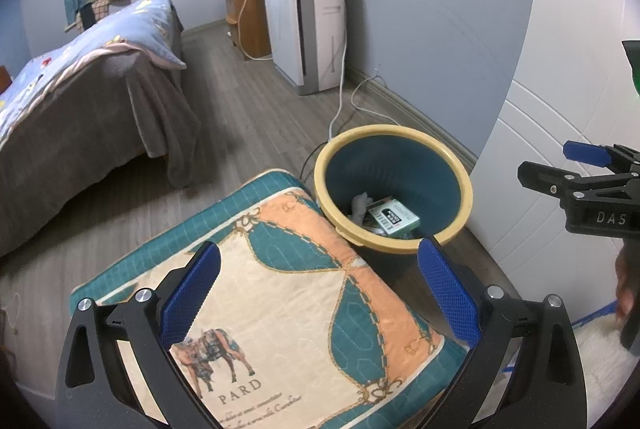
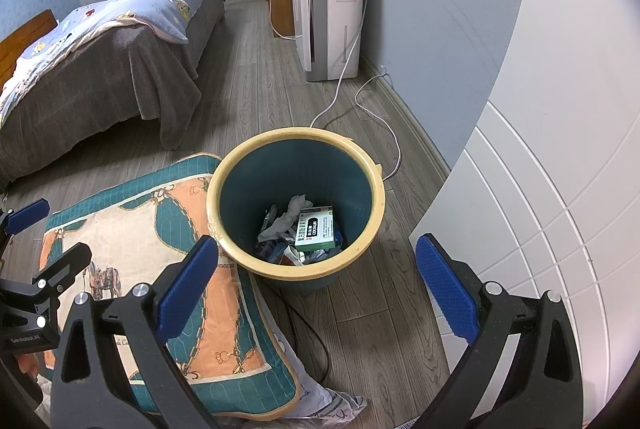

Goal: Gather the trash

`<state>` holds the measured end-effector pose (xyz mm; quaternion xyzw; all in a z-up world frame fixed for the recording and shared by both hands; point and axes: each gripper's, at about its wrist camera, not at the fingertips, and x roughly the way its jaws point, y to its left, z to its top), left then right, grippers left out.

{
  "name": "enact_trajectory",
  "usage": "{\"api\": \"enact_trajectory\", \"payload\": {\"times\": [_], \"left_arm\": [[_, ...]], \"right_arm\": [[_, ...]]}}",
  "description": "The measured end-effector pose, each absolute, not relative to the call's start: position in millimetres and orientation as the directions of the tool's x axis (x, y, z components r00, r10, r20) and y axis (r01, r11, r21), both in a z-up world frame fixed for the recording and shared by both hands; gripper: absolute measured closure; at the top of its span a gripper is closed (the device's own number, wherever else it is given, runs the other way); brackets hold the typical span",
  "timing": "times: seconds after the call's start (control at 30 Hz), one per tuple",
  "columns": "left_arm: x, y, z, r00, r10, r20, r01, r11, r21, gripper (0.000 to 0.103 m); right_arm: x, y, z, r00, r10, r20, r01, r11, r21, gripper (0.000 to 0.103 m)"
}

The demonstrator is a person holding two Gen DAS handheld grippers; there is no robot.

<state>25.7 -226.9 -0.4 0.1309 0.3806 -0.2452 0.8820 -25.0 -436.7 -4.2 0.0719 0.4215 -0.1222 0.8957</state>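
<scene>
The left gripper (image 1: 318,289) hung spread and empty above the cushion (image 1: 288,293), and the right gripper (image 2: 316,285) was spread and empty over the floor (image 2: 360,329). Just beyond the cushion stood the bin (image 2: 236,165), holding a green box (image 2: 316,229) and crumpled paper (image 2: 288,217).

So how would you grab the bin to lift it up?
Grip the bin's yellow rim from above, one finger inside and one outside. The bin stands upright and is far too wide to clamp across, but its rim is thin. Its right side looks clearest.
</scene>
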Motion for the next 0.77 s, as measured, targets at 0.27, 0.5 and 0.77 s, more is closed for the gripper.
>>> {"api": "enact_trajectory", "payload": {"times": [0.27,0.5,0.77], "left_arm": [[24.1,-226.6,0.2,0.593,-0.336,-0.732,0.536,0.843,0.047,0.005],[22.3,-226.2,1.1,0.584,-0.354,-0.731,0.558,0.828,0.045,0.005],[25.7,-222.4,4.6,0.567,-0.354,-0.744,0.557,0.830,0.030,0.005]], "right_arm": [[-24.6,-436.5,-3.8,0.614,-0.158,-0.774,0.280,0.960,0.026,0.006],[-25.1,-438.5,-7.1,0.610,-0.156,-0.777,0.278,0.960,0.026,0.006],[-19.8,-442.4,-10.0,0.580,-0.136,-0.803,0.307,0.950,0.060,0.006]]}}
